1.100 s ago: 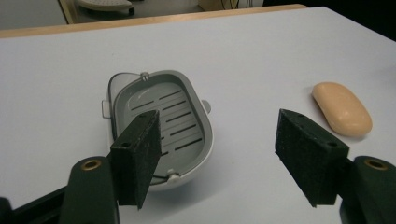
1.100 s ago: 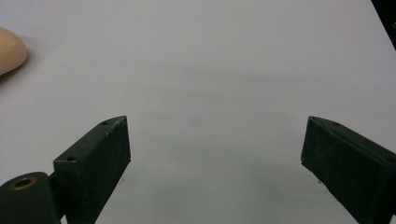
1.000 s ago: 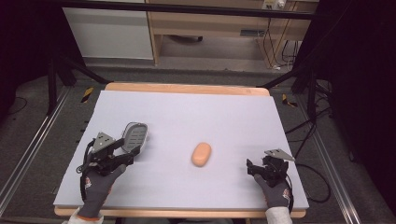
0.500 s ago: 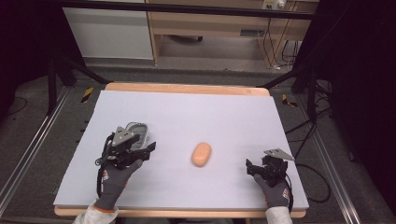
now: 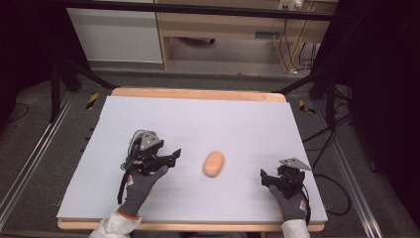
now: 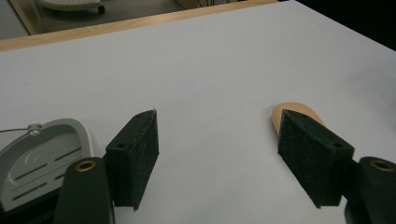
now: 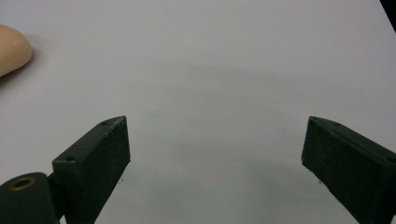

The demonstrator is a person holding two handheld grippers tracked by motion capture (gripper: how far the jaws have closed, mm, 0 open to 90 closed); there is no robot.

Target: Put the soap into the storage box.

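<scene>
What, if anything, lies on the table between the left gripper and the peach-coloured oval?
Nothing visible. In the high view, only bare white table separates the left gripper from the oval. The left gripper view shows its jaws open, the oval just beyond the right-hand jaw. The grey slotted thing lies off to the side, out of that path.

No text, label or number can be read — nothing legible anywhere.

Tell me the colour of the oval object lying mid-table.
The oval object is pale orange-peach, plain and unpatterned; the high view shows it best.
</scene>
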